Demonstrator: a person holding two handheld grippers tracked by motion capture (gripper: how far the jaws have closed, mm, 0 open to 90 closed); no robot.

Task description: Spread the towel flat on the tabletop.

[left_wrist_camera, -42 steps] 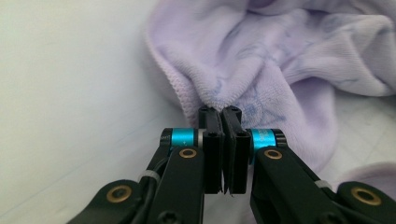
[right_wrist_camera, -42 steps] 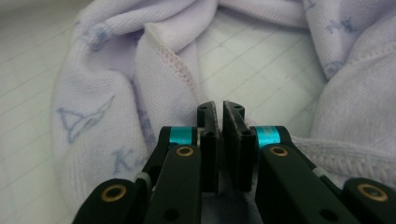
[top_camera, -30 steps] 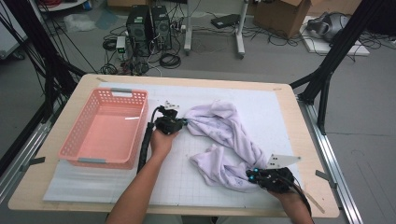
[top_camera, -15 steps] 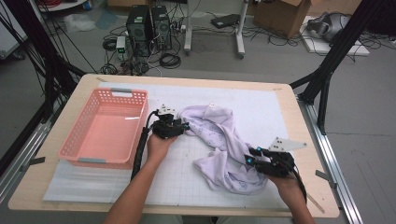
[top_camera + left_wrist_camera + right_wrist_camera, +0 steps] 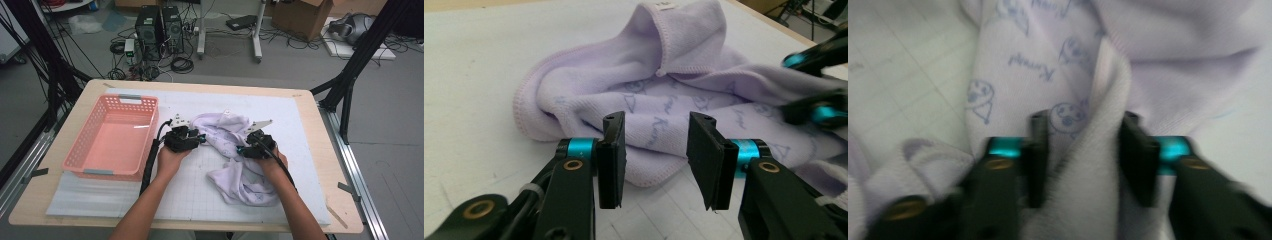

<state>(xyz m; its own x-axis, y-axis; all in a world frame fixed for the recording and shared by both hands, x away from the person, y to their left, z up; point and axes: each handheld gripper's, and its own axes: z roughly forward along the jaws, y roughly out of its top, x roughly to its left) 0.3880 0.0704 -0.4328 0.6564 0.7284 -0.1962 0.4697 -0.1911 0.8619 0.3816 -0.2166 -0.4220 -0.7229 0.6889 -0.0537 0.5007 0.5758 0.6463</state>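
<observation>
Towel (image 5: pixel 235 160) lies crumpled on the table (image 5: pixel 300 115); left gripper (image 5: pixel 656 145) jaws, just closing, stand apart and empty; right gripper (image 5: pixel 1083 160) jaws, closing, straddle a fold

Obstacles: pink basket (image 5: pixel 111 140), raised walls, at the mat's left, just beside the left gripper (image 5: pixel 192 140). Crumpled lilac towel (image 5: pixel 235 165), mid-mat between both grippers, bunched between the right gripper's (image 5: pixel 243 149) jaws.
Free room: bare white mat (image 5: pixel 300 120) to the right, behind the towel, and along the near edge.
</observation>
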